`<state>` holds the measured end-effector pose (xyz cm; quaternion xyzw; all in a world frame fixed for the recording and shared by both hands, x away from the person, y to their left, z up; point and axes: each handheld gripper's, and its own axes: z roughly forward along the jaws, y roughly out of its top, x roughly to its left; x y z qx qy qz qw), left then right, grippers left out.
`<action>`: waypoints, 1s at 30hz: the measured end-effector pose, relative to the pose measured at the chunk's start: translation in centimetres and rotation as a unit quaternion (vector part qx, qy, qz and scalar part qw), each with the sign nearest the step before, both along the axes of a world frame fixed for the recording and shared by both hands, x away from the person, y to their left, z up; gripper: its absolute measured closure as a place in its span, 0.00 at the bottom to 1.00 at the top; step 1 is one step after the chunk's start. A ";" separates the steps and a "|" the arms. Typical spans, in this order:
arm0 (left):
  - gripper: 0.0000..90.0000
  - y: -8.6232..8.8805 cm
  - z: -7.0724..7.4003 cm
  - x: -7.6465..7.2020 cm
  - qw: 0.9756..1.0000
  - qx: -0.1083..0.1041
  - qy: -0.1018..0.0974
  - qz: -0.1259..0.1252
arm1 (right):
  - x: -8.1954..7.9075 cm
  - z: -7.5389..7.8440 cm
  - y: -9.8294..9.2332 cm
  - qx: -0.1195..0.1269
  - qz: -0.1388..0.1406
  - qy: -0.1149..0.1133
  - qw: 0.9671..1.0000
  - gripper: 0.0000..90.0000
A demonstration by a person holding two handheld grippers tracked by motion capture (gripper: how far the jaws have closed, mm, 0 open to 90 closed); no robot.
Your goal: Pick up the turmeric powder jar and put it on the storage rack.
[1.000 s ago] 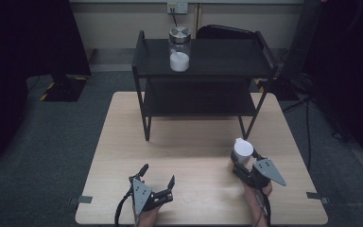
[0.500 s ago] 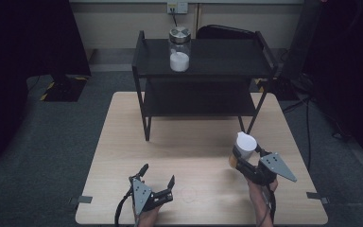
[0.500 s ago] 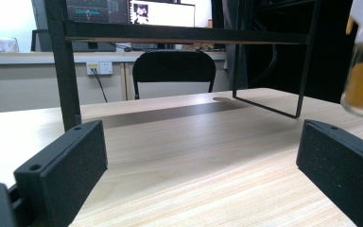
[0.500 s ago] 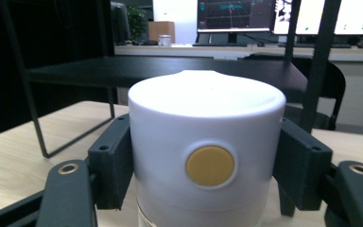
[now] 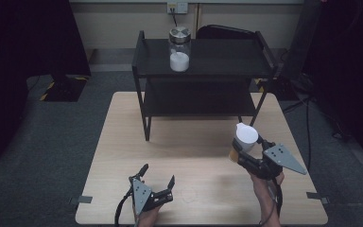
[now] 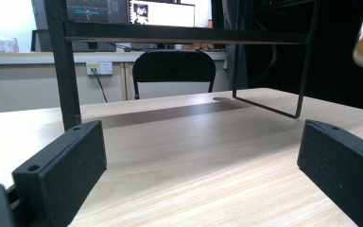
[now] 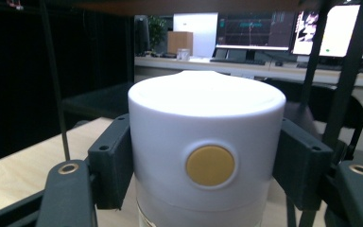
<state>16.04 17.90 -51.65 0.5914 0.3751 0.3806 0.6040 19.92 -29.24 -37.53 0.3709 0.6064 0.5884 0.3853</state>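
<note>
Grey carpet surrounds a pale wooden table, behind which stand a wall with a socket and dark furniture. At the table's far edge rests a black two-tier metal rack, and on its top shelf, toward the left, stands a clear glass jar with a metal lid, partly filled with white powder. At the near right, the right gripper, held by a hand entering from the bottom edge, is clamped on a white-capped bottle; the bottle is raised off the table surface, near the rack's right front leg and well apart from the jar. In the right gripper view the two black jaws press against opposite sides of the bottle's white cap, which carries a round yellow mark on its front face, with the rack's legs rising beyond it. At the near left, the left gripper sits low over the table close to its near edge, jaws spread wide with nothing between them. The left gripper view confirms the gap: bare wood grain lies between the two jaws, with the rack's legs, a black chair and monitors beyond
</note>
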 end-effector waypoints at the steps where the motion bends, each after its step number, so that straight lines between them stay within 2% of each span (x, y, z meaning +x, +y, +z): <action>1: 0.00 0.0 0.0 0.0 1.000 0.000 0.000 0.000 | 0.1 0.4 -0.2 0.003 0.001 -0.001 1.000 0.34; 8: 0.00 0.1 0.0 0.0 1.000 0.000 0.000 -0.003 | 0.6 3.4 -0.9 -0.009 0.010 -0.015 1.000 0.34; 16: 0.00 0.0 0.0 0.0 1.000 -0.001 0.002 0.001 | 1.3 6.8 -1.7 -0.018 0.032 -0.027 0.999 0.34; 21: 0.00 0.0 0.1 0.0 1.000 -0.002 0.003 0.003 | 1.9 9.1 -2.1 -0.041 0.039 -0.032 0.998 0.34; 30: 0.00 0.0 0.1 0.0 1.000 -0.001 0.002 0.003 | 4.0 12.5 -3.5 -0.024 0.073 -0.040 0.996 0.34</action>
